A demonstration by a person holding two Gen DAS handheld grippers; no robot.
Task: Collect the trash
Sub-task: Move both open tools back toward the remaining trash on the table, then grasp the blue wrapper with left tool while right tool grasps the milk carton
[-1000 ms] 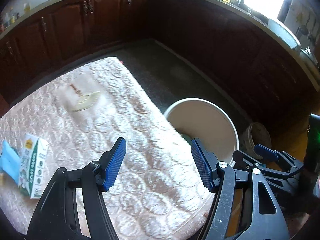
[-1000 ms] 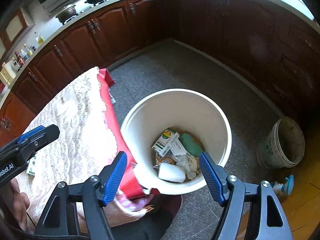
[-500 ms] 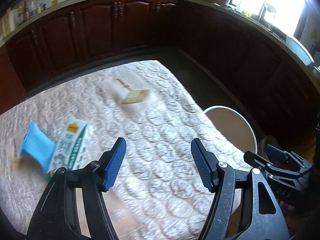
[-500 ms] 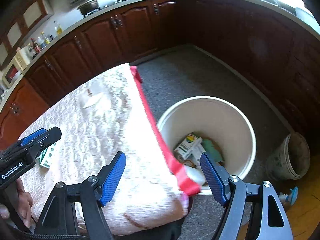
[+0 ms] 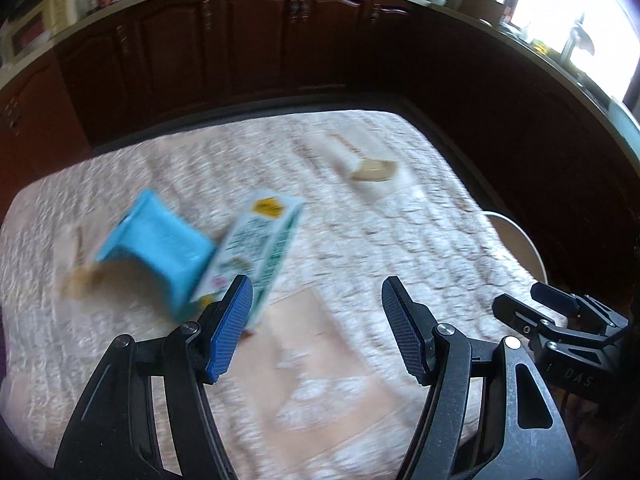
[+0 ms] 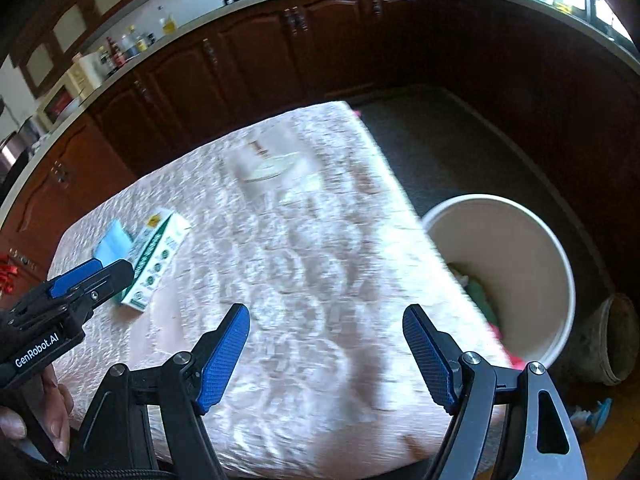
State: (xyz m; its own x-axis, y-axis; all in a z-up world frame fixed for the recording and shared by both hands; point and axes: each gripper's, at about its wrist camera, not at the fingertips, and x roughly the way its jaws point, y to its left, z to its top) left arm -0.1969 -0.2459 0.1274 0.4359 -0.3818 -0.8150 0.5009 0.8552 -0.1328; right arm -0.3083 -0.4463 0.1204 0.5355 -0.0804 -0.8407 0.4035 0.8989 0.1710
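Your left gripper (image 5: 316, 328) hangs over the bench (image 5: 360, 240) with its jaws apart and nothing between them. Your right gripper (image 6: 326, 354) is empty too, its jaws opening. The green-and-white carton (image 5: 256, 252) lies near the bench's left edge, touching a blue packet (image 5: 156, 248). A flat wrapper (image 5: 374, 168) sits toward the far right corner. The white bin (image 6: 516, 272) stands just off the right edge.

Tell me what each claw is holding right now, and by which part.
Nothing is held. The left claw is open over the tablecloth; the right claw is opening, with nothing between its pads.
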